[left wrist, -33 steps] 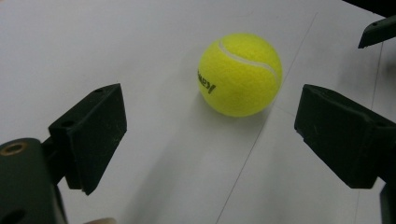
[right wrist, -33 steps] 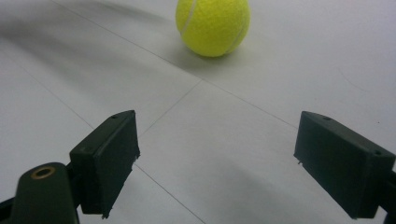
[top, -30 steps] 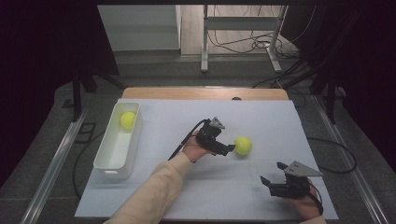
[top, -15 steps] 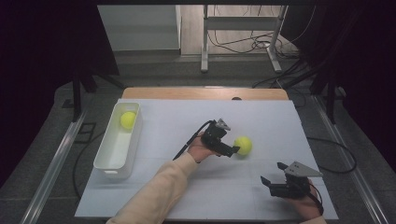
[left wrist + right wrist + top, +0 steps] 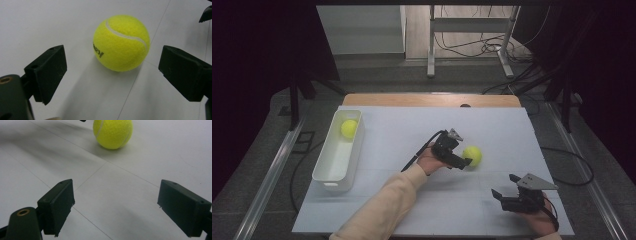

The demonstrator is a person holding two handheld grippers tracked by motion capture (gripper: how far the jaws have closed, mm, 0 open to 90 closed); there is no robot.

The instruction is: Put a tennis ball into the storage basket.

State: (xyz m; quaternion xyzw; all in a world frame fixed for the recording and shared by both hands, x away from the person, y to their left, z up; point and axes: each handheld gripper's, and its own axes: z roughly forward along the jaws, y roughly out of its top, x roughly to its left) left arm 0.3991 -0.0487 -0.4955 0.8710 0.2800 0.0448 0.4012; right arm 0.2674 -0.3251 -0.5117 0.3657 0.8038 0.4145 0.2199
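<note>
Tennis ball (image 5: 472, 155), bright yellow, rests on the white desk (image 5: 492, 125) near the middle, a little toward the person's right. Left tongs (image 5: 466, 161) sit right at it in the high view, reaching in from the ball's left side, with a cream sleeve (image 5: 387, 205) leading back to the bottom edge. In the left gripper view the ball (image 5: 121, 43) lies just ahead of the two black jaws and roughly midway between them; both pads stand off from it with bare desk showing on either side, so nothing is gripped. Those jaws are spread wide and have just been opening further, with the ball ahead of the gap and untouched. Dark lettering shows on the ball's near side and a white seam curves over its top.

Right tongs (image 5: 504, 186) rest low at the near right part of the desk, well apart from the ball, with a grey three-cornered plate on top. In the right gripper view their jaws are also released and wide, with only the desk surface between them, and the ball (image 5: 113, 133) sits farther off near the top of that view.

A white bin (image 5: 337, 165) stands along the left side of the desk, and a second tennis ball (image 5: 349, 128) lies inside it at the far end
</note>
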